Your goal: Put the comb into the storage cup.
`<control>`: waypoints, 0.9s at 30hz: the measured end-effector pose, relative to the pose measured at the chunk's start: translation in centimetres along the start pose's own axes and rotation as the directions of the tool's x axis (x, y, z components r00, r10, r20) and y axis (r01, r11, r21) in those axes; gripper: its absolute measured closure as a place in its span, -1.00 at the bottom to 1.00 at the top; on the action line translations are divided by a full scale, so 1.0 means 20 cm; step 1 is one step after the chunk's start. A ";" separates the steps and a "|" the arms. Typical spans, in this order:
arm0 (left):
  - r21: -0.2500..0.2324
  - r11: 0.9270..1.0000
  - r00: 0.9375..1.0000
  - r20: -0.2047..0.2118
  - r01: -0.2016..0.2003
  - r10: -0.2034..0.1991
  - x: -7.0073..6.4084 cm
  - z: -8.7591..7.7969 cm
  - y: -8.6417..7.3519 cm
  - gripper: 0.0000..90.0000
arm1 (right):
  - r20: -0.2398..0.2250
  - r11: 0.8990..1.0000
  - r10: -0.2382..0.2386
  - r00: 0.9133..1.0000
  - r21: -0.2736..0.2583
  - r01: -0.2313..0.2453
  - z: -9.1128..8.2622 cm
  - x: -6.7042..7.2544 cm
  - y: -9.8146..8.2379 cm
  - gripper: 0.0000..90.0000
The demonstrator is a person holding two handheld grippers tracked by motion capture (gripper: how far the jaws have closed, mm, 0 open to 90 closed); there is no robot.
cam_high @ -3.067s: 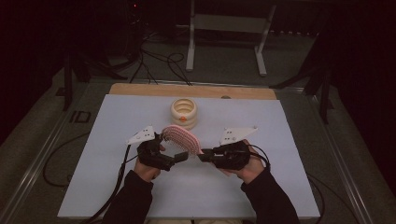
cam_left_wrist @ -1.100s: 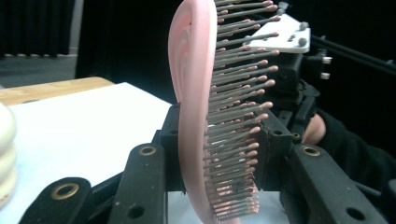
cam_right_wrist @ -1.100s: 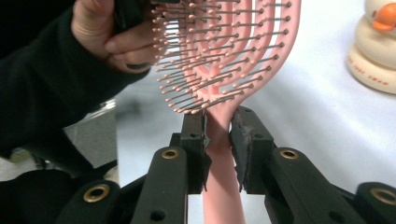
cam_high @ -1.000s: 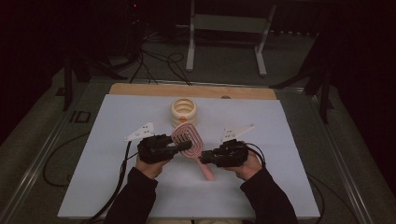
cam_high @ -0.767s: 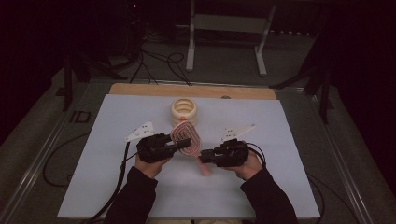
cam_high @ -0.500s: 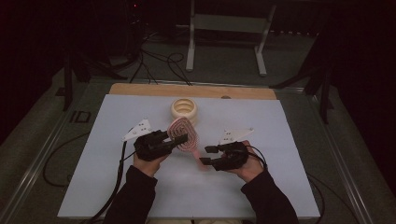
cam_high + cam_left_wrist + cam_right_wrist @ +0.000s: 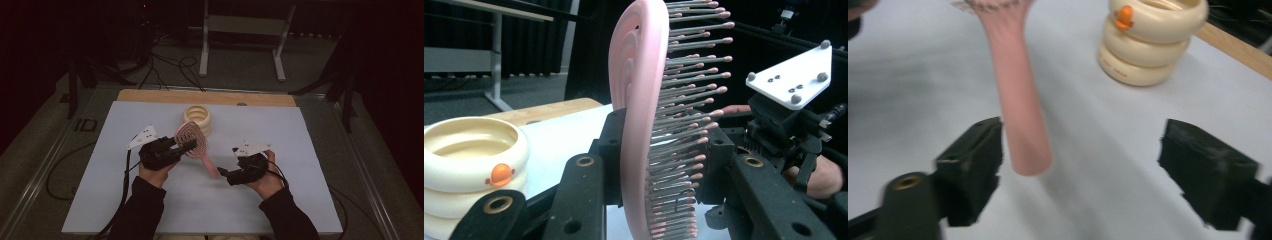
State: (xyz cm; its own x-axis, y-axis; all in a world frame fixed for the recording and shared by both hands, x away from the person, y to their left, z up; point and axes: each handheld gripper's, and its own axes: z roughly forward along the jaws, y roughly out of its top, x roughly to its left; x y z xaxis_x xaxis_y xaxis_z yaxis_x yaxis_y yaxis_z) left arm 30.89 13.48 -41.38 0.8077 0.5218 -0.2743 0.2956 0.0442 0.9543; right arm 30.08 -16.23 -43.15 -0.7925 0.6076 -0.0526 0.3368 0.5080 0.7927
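A pink hairbrush (image 7: 192,141) hangs above the white table mat, its oval bristle head (image 7: 659,120) clamped between the jaws of my left gripper (image 7: 186,145), which is shut on it. The brush's handle (image 7: 1017,105) slants down toward my right gripper (image 7: 223,172). That gripper's jaws have just been opening and now stand wide, with the handle's tip between them but untouched by either pad. A cream ribbed bowl (image 7: 197,119) with an orange duck mark (image 7: 500,175) stands on the mat just beyond the brush.
The white mat (image 7: 125,200) lies on a wooden table whose bare edge (image 7: 150,95) shows at the back. Cables trail from both grippers and lie on the dark floor. A metal stand (image 7: 242,35) is behind the table.
The right gripper has let go of the brush handle and opened wide, drawing slightly back. The left gripper keeps its hold on the brush head, now lifted a little toward the bowl.
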 end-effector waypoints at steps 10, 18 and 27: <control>-0.004 1.000 1.000 -0.024 -0.007 0.007 0.01 -0.02 0.04 0.45 | 0.114 0.996 0.080 0.990 -0.042 -0.075 -0.04 -0.06 -0.08 -0.82; 0.008 1.000 0.999 -0.043 -0.018 0.018 0.02 -0.03 0.07 0.45 | 0.174 0.985 0.158 0.972 -0.094 -0.144 -0.08 -0.10 -0.17 -0.82; 0.011 1.000 0.998 -0.061 -0.019 0.020 0.03 -0.04 0.09 0.45 | 0.235 0.978 0.183 0.955 -0.143 -0.152 -0.14 -0.13 -0.26 -0.81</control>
State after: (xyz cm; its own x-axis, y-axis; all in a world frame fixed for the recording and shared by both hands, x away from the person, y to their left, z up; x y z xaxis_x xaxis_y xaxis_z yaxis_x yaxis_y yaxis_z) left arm 31.53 14.56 -39.75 0.7811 0.5732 -0.2478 0.2854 0.0252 0.9581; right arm 28.93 -22.05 -45.41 -0.5754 0.8164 -0.0483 0.3768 0.3171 0.8703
